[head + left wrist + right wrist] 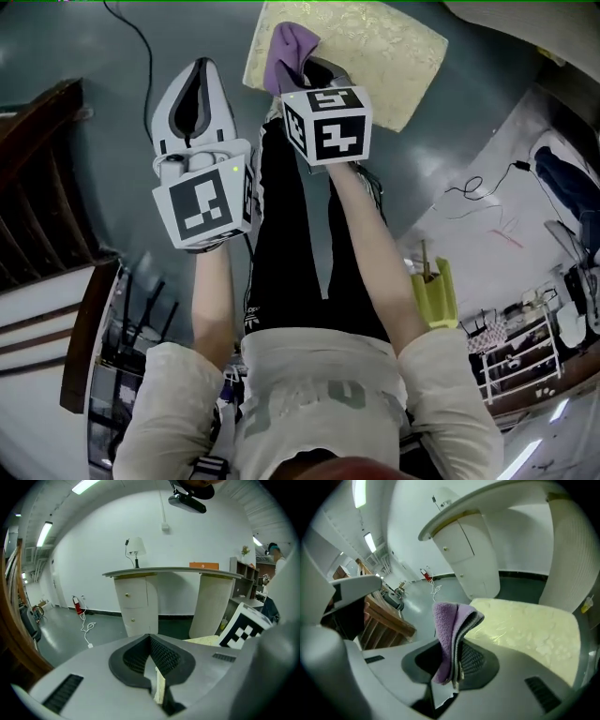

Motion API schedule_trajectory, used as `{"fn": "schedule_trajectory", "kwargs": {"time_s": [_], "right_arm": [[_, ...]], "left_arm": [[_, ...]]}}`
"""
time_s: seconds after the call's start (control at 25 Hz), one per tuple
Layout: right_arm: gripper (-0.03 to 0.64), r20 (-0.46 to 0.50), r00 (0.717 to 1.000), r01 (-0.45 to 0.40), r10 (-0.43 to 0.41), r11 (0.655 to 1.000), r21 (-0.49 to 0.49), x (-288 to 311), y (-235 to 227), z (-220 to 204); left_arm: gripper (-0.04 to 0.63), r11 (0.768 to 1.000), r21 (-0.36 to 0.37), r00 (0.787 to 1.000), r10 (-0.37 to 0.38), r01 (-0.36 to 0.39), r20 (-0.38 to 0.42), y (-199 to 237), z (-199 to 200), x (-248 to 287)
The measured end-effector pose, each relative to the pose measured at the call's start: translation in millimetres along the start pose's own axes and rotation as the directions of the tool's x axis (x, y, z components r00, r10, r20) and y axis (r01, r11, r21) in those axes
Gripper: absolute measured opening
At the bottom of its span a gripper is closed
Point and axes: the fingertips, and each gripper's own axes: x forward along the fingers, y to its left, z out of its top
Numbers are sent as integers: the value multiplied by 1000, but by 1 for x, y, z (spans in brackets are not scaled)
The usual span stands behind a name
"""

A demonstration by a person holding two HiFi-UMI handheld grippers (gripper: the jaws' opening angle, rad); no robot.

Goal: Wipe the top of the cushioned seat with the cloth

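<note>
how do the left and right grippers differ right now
The left gripper is shut on nothing; the right gripper is shut on the purple cloth. The left gripper hangs over the floor beside the cushioned seat; the right gripper is at the seat's edge, with the cloth sticking out ahead of it. Both have their jaws closed and the same grey body.

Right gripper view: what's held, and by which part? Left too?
Right gripper pinches the folded purple cloth near one end; the rest sticks out ahead. Left gripper is shut on nothing.

Head camera looks steeply down; all three seemingly share the seat [375,47].
</note>
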Motion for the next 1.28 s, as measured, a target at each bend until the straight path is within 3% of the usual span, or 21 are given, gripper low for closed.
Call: {"fn": "schedule_trajectory", "kwargs": {"time_s": [0.2,0.56,1.0,1.28], "right_arm": [[91,-138,990,6,-3,1000,24,53,25,-38],[91,-158,987,34,-30,999,20,71,29,-41],[92,-143,988,57,-56,998,0,48,13,-46],[92,-153,978,139,-143,990,-40,-5,-47,-76]], "left_arm": [[6,997,-48,997,60,-63,-45,32,-29,-6],[6,996,-44,997,71,-72,-35,50,-28,1],[6,1000,-4,999,0,0,-32,17,-18,6],[6,998,33,998,-61,62,-23,-16,-7,14]]}}
